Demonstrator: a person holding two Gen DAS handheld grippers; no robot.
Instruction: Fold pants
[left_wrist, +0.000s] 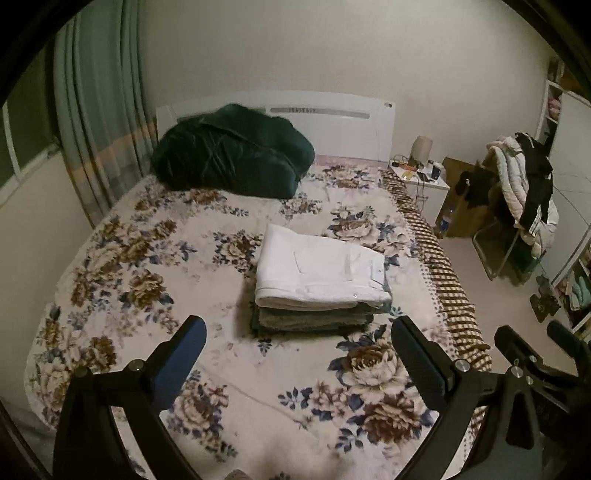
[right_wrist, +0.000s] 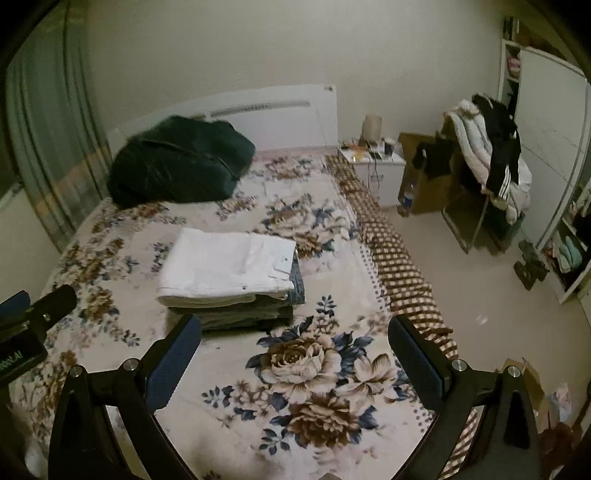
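Observation:
A stack of folded pants (left_wrist: 314, 310) lies on the floral bedspread (left_wrist: 147, 280), with folded white pants (left_wrist: 314, 269) on top and grey and dark pairs beneath. The stack also shows in the right wrist view (right_wrist: 240, 310), white pants (right_wrist: 229, 266) uppermost. My left gripper (left_wrist: 299, 332) is open and empty, hovering above the bed just short of the stack. My right gripper (right_wrist: 295, 332) is open and empty, over the bed to the right of the stack. The right gripper's tip shows at the left view's right edge (left_wrist: 532, 354).
A dark green bundle (left_wrist: 232, 151) sits near the white headboard (left_wrist: 332, 122). A white nightstand (left_wrist: 421, 184) with small items stands right of the bed. A chair piled with clothes (left_wrist: 521, 192) and shelves (right_wrist: 569, 243) stand on the right. Curtains (left_wrist: 96, 110) hang left.

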